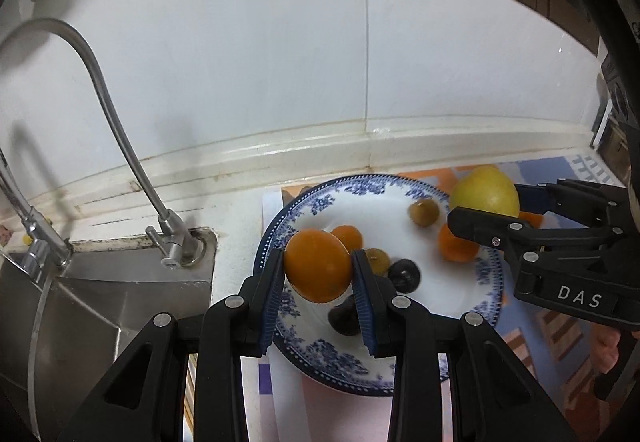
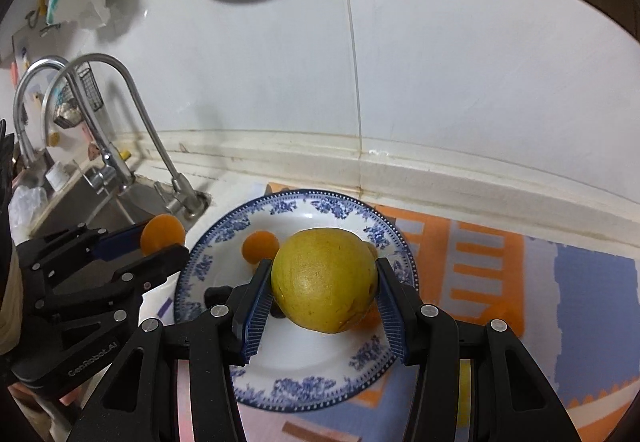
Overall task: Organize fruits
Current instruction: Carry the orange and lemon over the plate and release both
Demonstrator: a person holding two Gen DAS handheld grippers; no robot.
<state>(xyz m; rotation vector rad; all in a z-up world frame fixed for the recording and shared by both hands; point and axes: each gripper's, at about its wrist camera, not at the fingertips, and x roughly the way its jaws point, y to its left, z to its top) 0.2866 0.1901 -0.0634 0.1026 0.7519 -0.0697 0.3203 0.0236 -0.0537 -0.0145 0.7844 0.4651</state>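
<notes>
Left wrist view: left hand-held gripper (image 1: 318,274) pinching an orange (image 1: 318,265) above the blue-patterned plate (image 1: 320,350). Right wrist view: right hand-held gripper (image 2: 325,284) clamping a yellow pear (image 2: 325,279) over the same plate, beside the sink (image 1: 80,302).

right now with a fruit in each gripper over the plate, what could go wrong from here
1. The left gripper pinches the round orange fruit only at its sides; it could slip and roll toward the sink.
2. The big yellow fruit nearly fills the right gripper; dropped, it may scatter the small fruits on the plate.
</notes>
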